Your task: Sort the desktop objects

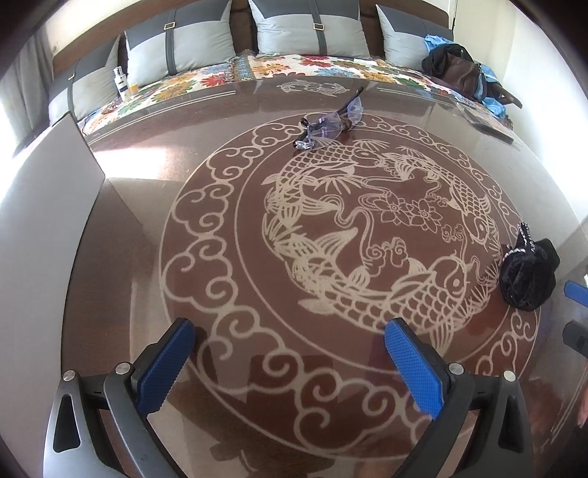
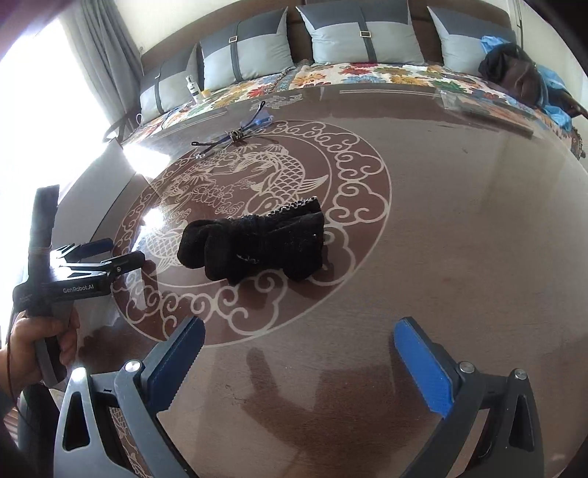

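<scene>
Nearest the right wrist camera, the right tongs (image 2: 294, 353) stand wide apart and empty above the glossy brown surface (image 2: 459, 220), and just ahead of them lies the black knitted glove (image 2: 257, 246), bunched on the rim of the carp medallion, its cuff with a pale stitched edge turned away. It looks soft and light, likely to sag and drape once lifted, so a pinch across the thick folded middle should hold better than one on a loose fingertip; the polished top may let it slide if nudged sideways. Farther off, toward the far edge, rest the clear safety glasses (image 1: 330, 123), temples folded out unevenly, one lens raised. These seem light but stiff and slick, with thin arms that could flex or snap, so taking them by the bridge or the frame's thick corner looks safest, not the lens face. The left tongs (image 1: 290, 362) likewise stand apart, holding nothing, well short of the glasses, with the glove off to their right. Beyond the surface runs a sofa with a floral cover (image 1: 323, 64) and grey cushions (image 1: 305, 29).
</scene>
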Motion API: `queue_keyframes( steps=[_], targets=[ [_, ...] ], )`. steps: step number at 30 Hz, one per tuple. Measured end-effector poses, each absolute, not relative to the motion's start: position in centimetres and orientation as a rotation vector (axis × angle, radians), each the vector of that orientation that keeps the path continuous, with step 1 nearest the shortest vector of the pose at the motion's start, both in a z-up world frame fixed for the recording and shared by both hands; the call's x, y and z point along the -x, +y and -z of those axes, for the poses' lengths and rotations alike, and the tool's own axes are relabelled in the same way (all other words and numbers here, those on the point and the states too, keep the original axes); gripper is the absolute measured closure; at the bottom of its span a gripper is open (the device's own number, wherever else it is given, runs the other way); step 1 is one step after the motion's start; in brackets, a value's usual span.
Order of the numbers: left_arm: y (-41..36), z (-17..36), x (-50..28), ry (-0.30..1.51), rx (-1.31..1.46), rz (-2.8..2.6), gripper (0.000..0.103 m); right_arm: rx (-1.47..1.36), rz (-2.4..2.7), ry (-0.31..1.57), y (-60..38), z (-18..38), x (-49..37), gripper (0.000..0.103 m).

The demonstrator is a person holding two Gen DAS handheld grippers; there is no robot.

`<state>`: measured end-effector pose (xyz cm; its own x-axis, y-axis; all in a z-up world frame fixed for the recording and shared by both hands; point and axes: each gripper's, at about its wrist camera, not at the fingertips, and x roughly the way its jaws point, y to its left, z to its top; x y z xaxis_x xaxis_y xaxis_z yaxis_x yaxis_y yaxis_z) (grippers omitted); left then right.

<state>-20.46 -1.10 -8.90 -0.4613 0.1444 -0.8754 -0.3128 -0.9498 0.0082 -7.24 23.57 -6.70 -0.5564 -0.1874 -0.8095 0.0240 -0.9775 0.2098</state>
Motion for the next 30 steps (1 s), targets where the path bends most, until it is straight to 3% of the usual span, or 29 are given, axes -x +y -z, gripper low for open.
queue_keyframes(
  steps=[13,30],
  targets=[
    [3.7,8.9,32.0,0.304,1.371,-2.377,0.0,-1.31,2.668,-0.276,23.4,4.9,7.4,0.0],
    [7.3,8.9,36.8,0.252,1.384,-2.449,0.0,-1.274,2.6,-0.269,22.5,4.6,7.8,0.0]
  ],
)
